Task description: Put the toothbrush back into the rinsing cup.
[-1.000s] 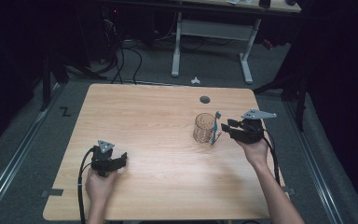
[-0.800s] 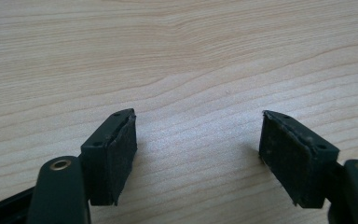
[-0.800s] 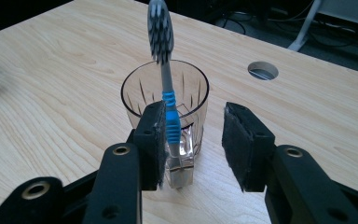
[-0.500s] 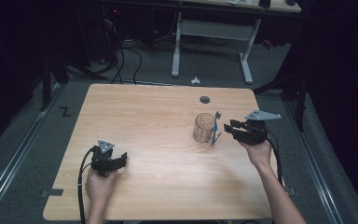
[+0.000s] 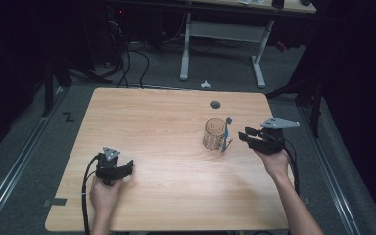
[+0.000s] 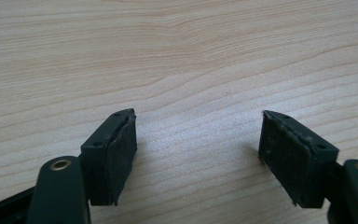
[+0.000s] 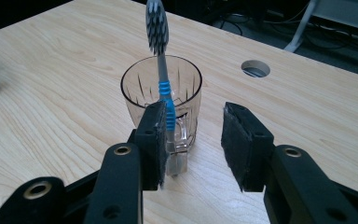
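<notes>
A clear ribbed glass mug (image 5: 214, 133) stands right of the table's (image 5: 166, 117) middle, and a blue-and-grey toothbrush (image 5: 226, 134) leans upright against its outer side, bristles up. At the near left the left gripper (image 5: 127, 166) rests low on the wood, jaws spread wide and empty – the hand (image 5: 105, 193) grips it from behind. The right gripper (image 7: 191, 135) hovers just beside the mug, jaws half open around nothing – one pad (image 7: 157, 140) sits next to the toothbrush handle, contact unclear, forearm reaching in from the near right edge

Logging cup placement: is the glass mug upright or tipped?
Upright. The glass mug stands on its base on the table, rim up; the toothbrush leans against it.
</notes>
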`<state>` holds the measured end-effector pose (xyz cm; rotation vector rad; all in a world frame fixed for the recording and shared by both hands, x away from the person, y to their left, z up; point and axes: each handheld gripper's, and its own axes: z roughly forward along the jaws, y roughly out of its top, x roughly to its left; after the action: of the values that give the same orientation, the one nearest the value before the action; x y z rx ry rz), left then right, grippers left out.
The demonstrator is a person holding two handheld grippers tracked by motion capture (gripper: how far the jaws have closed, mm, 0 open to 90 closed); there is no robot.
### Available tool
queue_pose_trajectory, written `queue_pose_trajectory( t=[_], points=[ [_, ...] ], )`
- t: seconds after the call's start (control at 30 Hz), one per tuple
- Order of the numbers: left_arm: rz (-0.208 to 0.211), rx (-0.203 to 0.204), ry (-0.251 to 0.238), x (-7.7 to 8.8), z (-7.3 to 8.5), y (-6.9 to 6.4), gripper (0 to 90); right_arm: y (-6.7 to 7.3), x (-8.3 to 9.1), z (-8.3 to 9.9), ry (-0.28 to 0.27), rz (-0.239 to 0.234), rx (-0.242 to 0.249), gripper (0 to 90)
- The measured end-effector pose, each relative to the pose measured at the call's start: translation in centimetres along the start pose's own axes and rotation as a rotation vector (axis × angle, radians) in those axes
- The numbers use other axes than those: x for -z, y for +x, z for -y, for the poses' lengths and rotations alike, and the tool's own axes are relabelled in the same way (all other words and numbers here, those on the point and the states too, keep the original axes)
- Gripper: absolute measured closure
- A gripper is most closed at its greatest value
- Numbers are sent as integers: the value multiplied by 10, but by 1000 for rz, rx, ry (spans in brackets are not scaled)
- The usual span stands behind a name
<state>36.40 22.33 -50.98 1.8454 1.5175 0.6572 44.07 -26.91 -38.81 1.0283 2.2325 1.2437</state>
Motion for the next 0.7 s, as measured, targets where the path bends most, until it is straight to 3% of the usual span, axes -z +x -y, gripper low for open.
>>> queue_pose_trajectory(
  t=[0.7],
  points=[
    [-2, -1, 1, 0, 0, 0, 285, -1, 15, 7, -19, -1, -4, 608]
  ],
)
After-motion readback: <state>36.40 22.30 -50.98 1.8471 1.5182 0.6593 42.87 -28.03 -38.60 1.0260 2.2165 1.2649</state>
